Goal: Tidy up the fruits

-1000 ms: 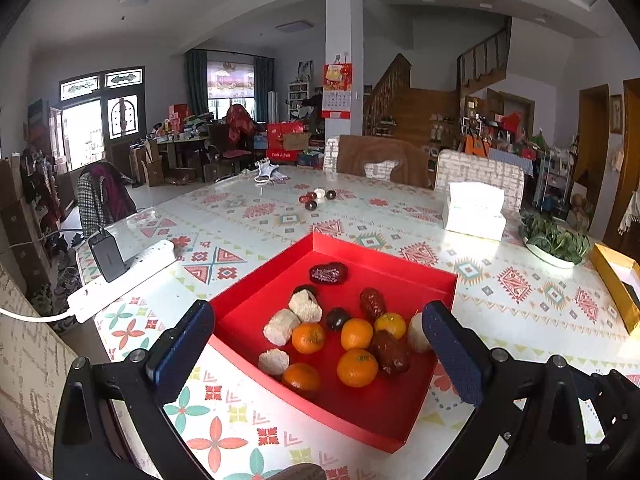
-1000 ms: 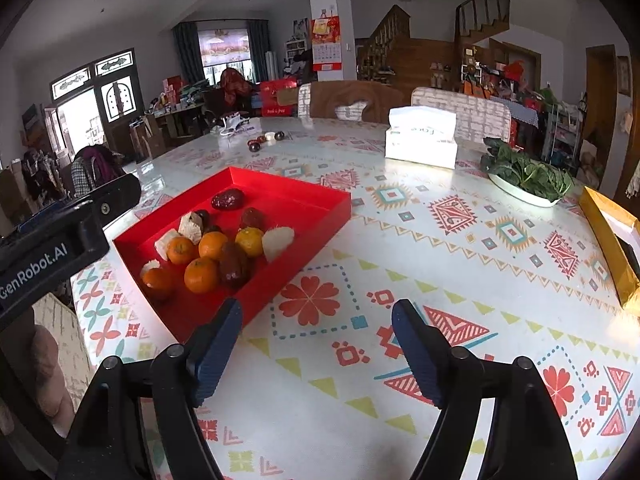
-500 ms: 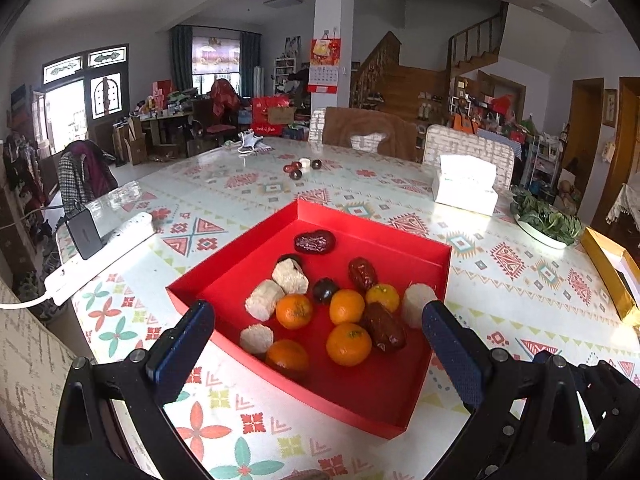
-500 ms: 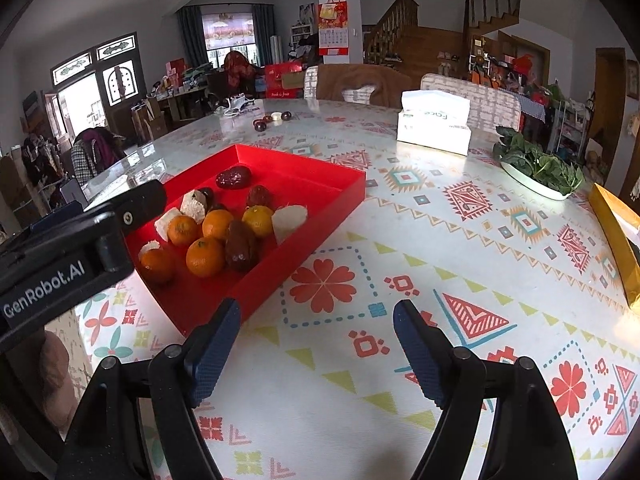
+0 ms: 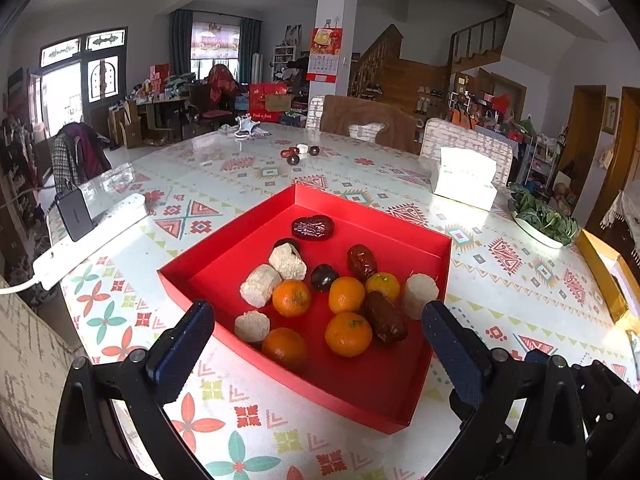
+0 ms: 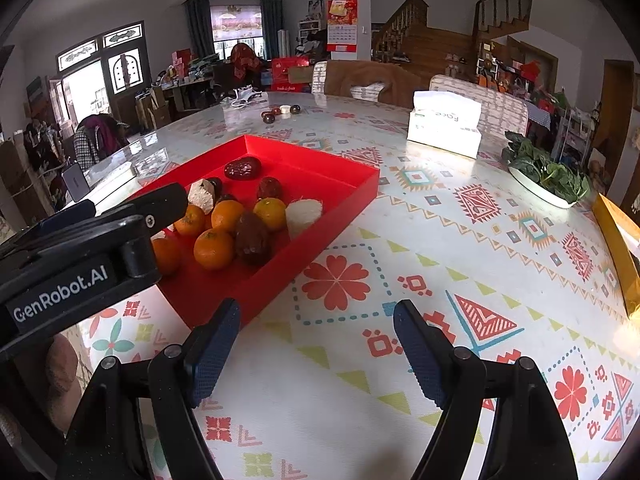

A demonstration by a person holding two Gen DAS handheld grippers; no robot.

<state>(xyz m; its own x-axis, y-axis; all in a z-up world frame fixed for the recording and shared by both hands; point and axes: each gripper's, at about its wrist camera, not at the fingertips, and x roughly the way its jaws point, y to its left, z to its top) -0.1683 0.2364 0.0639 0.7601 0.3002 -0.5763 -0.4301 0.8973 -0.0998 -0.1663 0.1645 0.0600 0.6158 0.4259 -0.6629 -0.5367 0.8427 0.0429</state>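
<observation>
A red tray (image 5: pixel 416 236) sits on the patterned table and holds several oranges (image 5: pixel 347 333), dark red dates (image 5: pixel 312 227) and white chunks (image 5: pixel 260 285). My left gripper (image 5: pixel 318 344) is open and empty, hovering over the tray's near edge, its fingers either side of the fruit pile. The tray also shows in the right wrist view (image 6: pixel 348 196), with the oranges (image 6: pixel 213 249) in it. My right gripper (image 6: pixel 316 354) is open and empty above bare table, just right of the tray's near corner. The left gripper's body (image 6: pixel 80 264) hides part of the tray.
A few small dark fruits (image 5: pixel 298 153) lie far back on the table. A tissue box (image 5: pixel 464 178), a dish of greens (image 5: pixel 544 216) and a yellow box (image 5: pixel 608 276) stand at the right. A power strip with a charger (image 5: pixel 92 228) lies at the left.
Both grippers have moved slightly forward and higher; the tray sits lower and nearer in the left view. The jaws stay open and no fruit has moved.
</observation>
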